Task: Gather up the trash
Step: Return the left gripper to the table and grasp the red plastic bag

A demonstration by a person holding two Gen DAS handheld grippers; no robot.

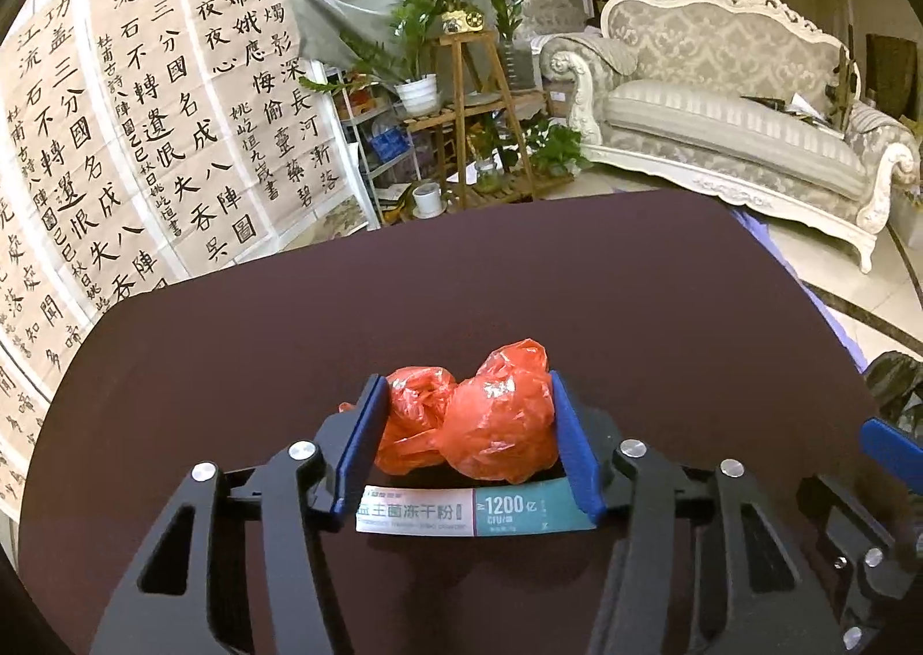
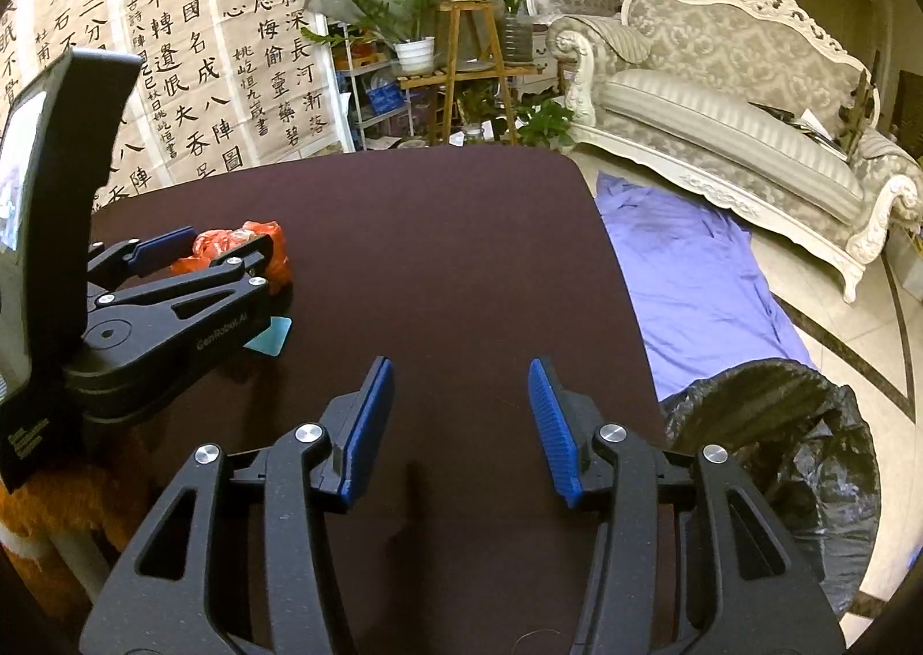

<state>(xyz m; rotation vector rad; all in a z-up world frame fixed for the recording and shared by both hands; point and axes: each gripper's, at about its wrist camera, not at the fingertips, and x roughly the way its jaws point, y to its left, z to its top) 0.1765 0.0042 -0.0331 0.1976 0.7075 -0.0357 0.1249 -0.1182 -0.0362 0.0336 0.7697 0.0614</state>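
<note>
A crumpled red plastic bag (image 1: 479, 424) lies on the dark brown table (image 1: 404, 309). My left gripper (image 1: 467, 401) has its blue pads on both sides of the bag, touching it. A white and teal sachet (image 1: 467, 514) lies flat just behind the bag, under the gripper. In the right wrist view the left gripper (image 2: 207, 251) is at the table's left with the red bag (image 2: 254, 243) between its fingers and the teal sachet (image 2: 271, 335) beside it. My right gripper (image 2: 461, 384) is open and empty above the table's near part.
A black trash bag (image 2: 779, 441) stands open on the floor at the table's right edge. A purple cloth (image 2: 692, 274) lies on the floor beyond it. A white sofa (image 2: 738, 101), a plant stand (image 2: 467, 55) and calligraphy sheets (image 2: 190, 32) stand behind.
</note>
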